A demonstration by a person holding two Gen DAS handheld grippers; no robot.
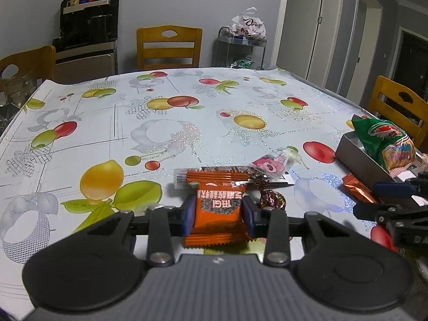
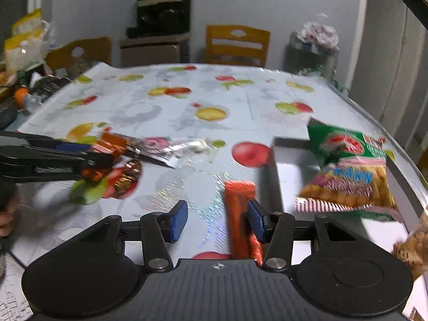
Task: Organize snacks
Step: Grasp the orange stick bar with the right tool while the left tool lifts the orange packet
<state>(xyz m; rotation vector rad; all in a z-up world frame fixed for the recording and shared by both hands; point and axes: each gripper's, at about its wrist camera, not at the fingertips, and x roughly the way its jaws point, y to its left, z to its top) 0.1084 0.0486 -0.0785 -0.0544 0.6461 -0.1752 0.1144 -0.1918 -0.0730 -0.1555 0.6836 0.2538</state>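
Observation:
In the left wrist view my left gripper point(image 1: 218, 214) is shut on a small orange snack packet point(image 1: 218, 208), its blue pads pressing both sides just above the fruit-print tablecloth. More orange packets point(image 1: 211, 176), a pink candy bag point(image 1: 270, 164) and a foil-wrapped chocolate point(image 1: 272, 198) lie right behind it. The right wrist view shows my right gripper point(image 2: 218, 222) open over a long orange bar point(image 2: 239, 214); the bar lies against the right pad, well apart from the left pad. A green prawn-cracker bag point(image 2: 347, 165) leans in a grey box point(image 2: 275, 165).
The grey box point(image 1: 355, 152) stands at the table's right edge, with my right gripper point(image 1: 388, 200) beside it. Wooden chairs point(image 1: 168, 46) surround the table, and a wire rack with a white bag point(image 1: 247, 26) stands behind. A hand point(image 2: 8, 214) shows at the left.

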